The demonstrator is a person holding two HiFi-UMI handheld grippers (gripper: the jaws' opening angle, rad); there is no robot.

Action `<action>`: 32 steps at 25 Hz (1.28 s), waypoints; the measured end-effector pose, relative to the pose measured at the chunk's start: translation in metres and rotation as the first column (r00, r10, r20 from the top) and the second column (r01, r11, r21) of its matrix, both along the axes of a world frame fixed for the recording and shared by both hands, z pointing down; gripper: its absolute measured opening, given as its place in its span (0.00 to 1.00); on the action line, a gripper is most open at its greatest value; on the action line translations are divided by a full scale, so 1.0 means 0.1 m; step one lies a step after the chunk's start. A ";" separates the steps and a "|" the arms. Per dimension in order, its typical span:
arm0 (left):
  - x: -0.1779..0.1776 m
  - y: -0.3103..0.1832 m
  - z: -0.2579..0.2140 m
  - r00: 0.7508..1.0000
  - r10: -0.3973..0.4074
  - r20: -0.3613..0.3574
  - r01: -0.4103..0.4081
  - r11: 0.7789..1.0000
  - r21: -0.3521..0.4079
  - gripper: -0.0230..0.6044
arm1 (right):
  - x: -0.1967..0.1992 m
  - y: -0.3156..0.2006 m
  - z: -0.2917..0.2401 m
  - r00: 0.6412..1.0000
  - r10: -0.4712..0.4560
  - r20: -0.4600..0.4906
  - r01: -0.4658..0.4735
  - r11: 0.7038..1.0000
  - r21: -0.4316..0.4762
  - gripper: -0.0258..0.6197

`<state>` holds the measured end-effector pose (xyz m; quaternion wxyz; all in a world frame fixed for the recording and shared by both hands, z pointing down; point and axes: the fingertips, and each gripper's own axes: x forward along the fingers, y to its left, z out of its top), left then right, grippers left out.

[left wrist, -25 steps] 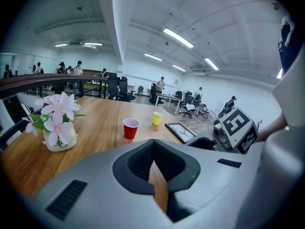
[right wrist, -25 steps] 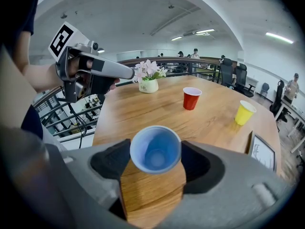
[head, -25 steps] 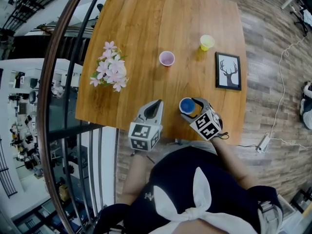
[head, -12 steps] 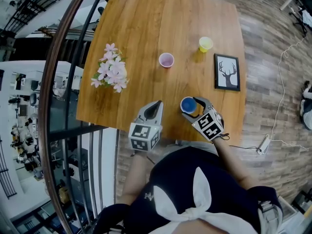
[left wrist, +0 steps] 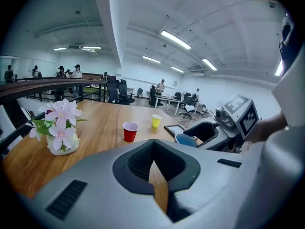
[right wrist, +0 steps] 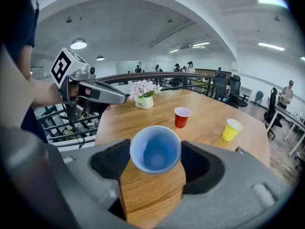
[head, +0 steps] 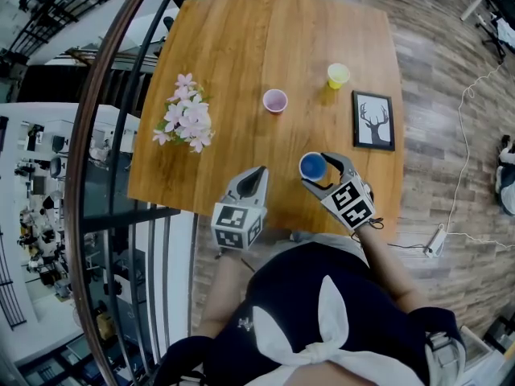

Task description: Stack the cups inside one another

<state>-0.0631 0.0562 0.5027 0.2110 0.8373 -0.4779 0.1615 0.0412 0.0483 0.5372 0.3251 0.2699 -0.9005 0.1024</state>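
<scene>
Two jaws of the right gripper (right wrist: 156, 157) clasp the blue cup (right wrist: 155, 149).

No words or numbers are showing that anyone can read. The left cube (head: 239, 223) and right cube (head: 350, 205) are showing only black-and-white squares.

Table (head: 241, 47) holds vase (head: 187, 123), red cup (head: 275, 100), yellow cup (head: 338, 75) (upright), picture (head: 373, 120).
</scene>
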 end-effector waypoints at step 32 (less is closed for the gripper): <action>0.00 -0.21 -0.41 1.000 0.012 -0.029 -0.009 0.995 0.101 0.05 | -0.03 -0.64 -1.14 0.995 0.002 0.097 -0.022 0.979 0.203 0.55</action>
